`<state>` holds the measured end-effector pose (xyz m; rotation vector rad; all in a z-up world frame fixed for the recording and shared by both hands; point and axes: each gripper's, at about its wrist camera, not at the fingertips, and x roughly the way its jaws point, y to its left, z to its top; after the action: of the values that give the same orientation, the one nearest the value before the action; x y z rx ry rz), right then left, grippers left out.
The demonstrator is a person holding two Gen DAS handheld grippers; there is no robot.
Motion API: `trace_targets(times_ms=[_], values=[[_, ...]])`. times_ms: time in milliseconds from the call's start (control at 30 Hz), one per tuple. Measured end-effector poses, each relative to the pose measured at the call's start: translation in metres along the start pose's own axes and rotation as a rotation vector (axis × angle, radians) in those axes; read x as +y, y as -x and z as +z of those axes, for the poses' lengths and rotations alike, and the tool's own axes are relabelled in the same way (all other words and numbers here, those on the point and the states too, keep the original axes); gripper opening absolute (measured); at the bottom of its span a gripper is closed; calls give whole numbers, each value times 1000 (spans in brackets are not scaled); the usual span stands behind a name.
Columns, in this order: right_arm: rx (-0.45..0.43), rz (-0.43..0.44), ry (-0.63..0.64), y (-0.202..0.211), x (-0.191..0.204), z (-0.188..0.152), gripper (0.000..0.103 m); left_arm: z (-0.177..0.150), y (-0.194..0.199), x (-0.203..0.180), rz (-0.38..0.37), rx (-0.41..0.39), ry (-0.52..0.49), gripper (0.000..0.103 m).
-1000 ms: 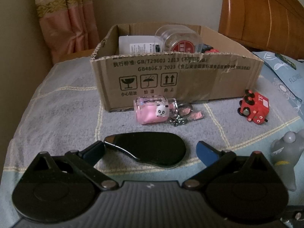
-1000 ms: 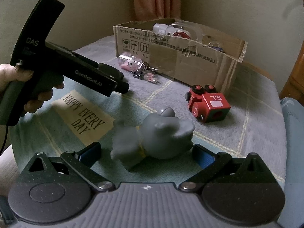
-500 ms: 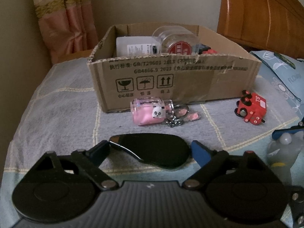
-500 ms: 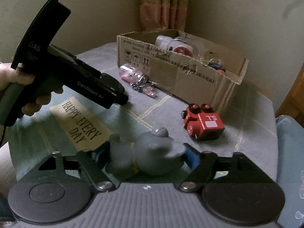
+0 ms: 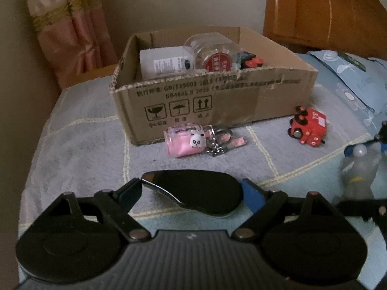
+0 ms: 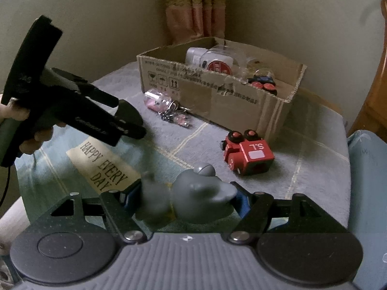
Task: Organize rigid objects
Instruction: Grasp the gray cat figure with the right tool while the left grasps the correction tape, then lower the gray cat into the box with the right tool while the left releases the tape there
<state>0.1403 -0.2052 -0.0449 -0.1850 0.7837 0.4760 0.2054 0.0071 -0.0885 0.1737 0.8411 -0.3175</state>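
Observation:
My left gripper [image 5: 191, 191] is shut on a flat black oval object [image 5: 196, 193] and holds it above the bed cover; it shows from the side in the right wrist view [image 6: 130, 120]. My right gripper [image 6: 186, 198] is shut on a grey shark toy [image 6: 193, 195], also seen in the left wrist view [image 5: 358, 166]. A cardboard box [image 5: 217, 104] holding a jar and bottles stands ahead. A pink panda keychain [image 5: 188, 140] and a red toy train [image 5: 308, 130] lie in front of the box.
The bed cover [image 5: 79, 145] has a "HAPPY EVERY DAY" label [image 6: 104, 166]. A wooden headboard [image 5: 326, 12] stands at the back right, a curtain [image 5: 70, 24] at the back left. A blue pillow [image 5: 358, 77] lies at right.
My right gripper closed on the grey shark toy and lifted it. My left gripper closed on the black oval object and raised it a little.

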Motion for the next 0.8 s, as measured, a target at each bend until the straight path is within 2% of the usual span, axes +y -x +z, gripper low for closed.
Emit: trace_targets(times_ms=[333, 600, 800], values=[[-32, -1, -15, 24, -14, 26, 79, 26, 34, 12, -51, 20, -26, 87], [-100, -50, 24, 35, -28, 62, 79, 74, 46, 20, -101, -14, -32, 87], [-141, -73, 30, 32, -43, 94, 79, 113, 42, 17, -83, -48, -76, 87]])
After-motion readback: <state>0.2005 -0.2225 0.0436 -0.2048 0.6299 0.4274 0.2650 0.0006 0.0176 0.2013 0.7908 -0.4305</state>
